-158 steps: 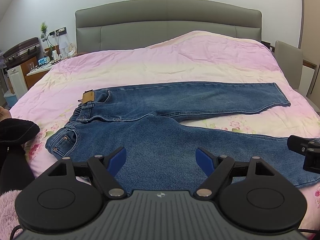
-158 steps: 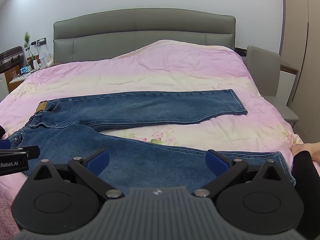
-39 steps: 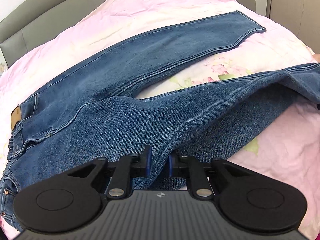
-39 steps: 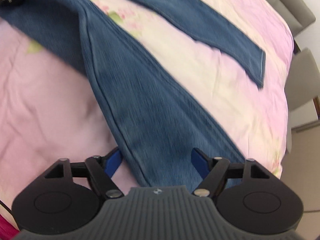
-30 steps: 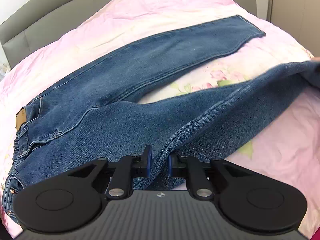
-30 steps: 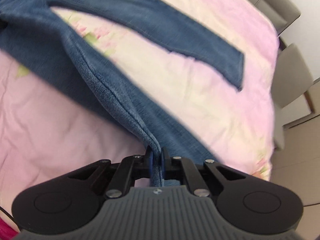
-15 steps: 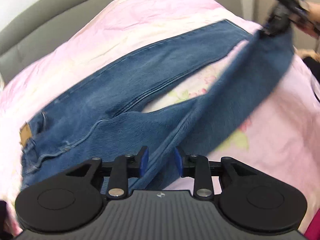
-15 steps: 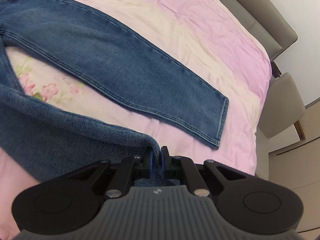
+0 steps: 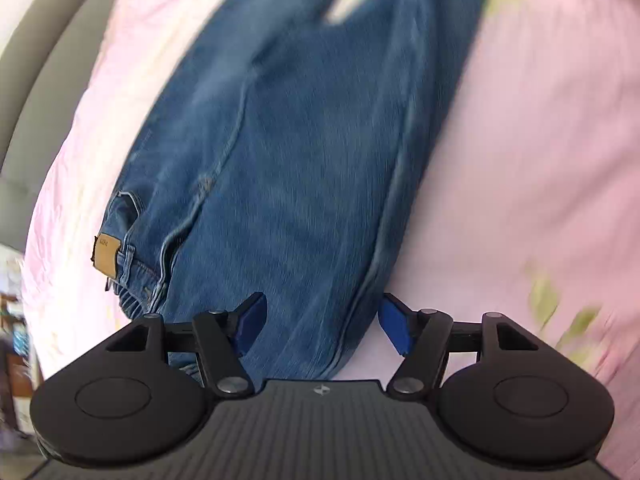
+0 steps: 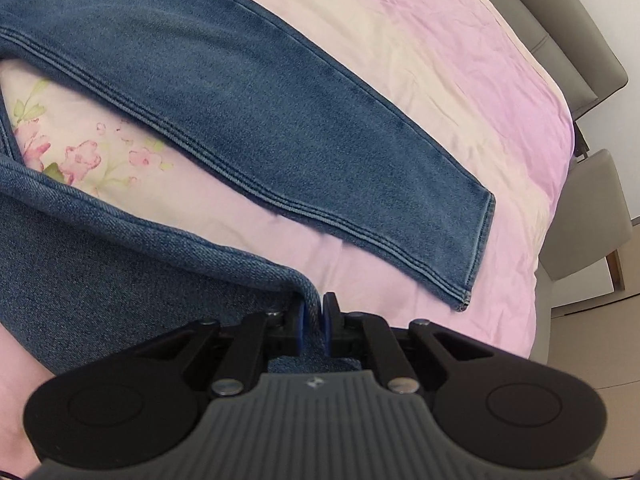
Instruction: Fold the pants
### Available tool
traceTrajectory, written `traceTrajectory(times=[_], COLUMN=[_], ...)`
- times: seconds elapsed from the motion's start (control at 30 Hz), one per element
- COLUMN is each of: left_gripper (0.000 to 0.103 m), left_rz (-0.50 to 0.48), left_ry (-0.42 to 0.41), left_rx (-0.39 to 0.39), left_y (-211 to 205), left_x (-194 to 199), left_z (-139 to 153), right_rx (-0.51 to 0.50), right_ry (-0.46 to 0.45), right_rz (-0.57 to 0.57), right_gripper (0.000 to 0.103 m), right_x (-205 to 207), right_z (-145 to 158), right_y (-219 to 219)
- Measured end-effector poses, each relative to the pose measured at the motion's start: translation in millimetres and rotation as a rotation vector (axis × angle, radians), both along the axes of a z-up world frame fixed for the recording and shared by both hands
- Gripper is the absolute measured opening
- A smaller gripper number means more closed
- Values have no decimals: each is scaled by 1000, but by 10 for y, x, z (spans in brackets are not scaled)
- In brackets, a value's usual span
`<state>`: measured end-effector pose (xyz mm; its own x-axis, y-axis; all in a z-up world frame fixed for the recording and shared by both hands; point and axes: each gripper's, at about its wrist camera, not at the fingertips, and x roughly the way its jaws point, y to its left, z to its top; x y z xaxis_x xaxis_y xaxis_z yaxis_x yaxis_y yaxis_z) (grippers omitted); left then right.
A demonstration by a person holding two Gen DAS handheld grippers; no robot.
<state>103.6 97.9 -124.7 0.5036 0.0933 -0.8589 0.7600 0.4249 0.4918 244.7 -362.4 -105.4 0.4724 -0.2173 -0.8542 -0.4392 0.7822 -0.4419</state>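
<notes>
Blue jeans [image 9: 304, 152] lie on the pink bedspread [image 9: 540, 140], blurred in the left wrist view, with a tan waist label [image 9: 106, 252] at the left. My left gripper [image 9: 320, 320] hangs over the hip part; its jaws are opening, denim lies under the gap, and the pads do not press it. In the right wrist view the far leg [image 10: 280, 128] lies flat and diagonal with its hem at the right. My right gripper [image 10: 314, 314] is shut on a pinched fold at the near leg's [image 10: 120, 248] edge.
A grey padded headboard [image 10: 568, 40] runs behind the bed, and a grey chair [image 10: 588, 216] stands past its right edge. Cluttered furniture [image 9: 12, 320] shows at the far left of the left wrist view. A flower print [image 10: 80, 156] marks the bedspread between the legs.
My left gripper has let go of the denim and its jaws have spread wide, while it rolled and shifted toward the waist. My right gripper keeps its pinch and has carried the near leg closer to the far leg.
</notes>
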Motion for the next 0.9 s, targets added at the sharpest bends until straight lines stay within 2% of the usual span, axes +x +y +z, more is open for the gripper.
traceTrajectory(times=[0.07, 0.13, 0.17, 0.2, 0.23, 0.3, 0.37, 0.4, 0.47, 0.53, 0.67, 0.73, 0.8, 0.9], left_gripper=[76, 74, 70, 60, 54, 35, 32, 30, 30, 30, 29, 29, 29, 29], left_rz=[-16, -15, -11, 0, 12, 44, 106, 135, 196, 224, 238, 253, 265, 282], left_ry=[-6, 6, 3, -13, -30, -43, -63, -71, -83, -93, -91, -88, -88, -80], left_rx=[75, 115, 128, 142, 144, 105, 46, 16, -40, -62, -41, -35, -27, -13], left_y=[106, 193, 226, 239, 242, 255, 307, 330, 351, 331, 276, 268, 248, 239], left_x=[1, 12, 15, 14, 8, 0, 47, 72, 106, 138, 115, 132, 137, 201], left_z=[-104, -183, -216, -232, -233, -181, -83, -20, 99, 173, 177, 157, 164, 162], right_rx=[-7, -13, -13, -10, -6, 1, 18, 24, 28, 20, -44, -12, 68, 54], right_ry=[11, 21, 23, 25, 30, 42, 46, 49, 71, 94, 95, 84, 87, 107], right_rz=[5, 14, 17, 23, 29, 50, 100, 116, 141, 145, 144, 96, 53, 70], right_gripper=[2, 2, 2, 3, 7, 18, 34, 47, 52, 57, 59, 64, 64, 64], right_x=[7, -5, -12, -25, -37, -57, -99, -114, -126, -123, -15, 139, 302, 510], right_z=[-5, -2, 1, 8, 14, 34, 85, 116, 156, 162, 118, 117, 98, -86], right_y=[3, 6, -3, -18, -41, -112, -215, -287, -443, -619, -881, -987, -1076, -1069])
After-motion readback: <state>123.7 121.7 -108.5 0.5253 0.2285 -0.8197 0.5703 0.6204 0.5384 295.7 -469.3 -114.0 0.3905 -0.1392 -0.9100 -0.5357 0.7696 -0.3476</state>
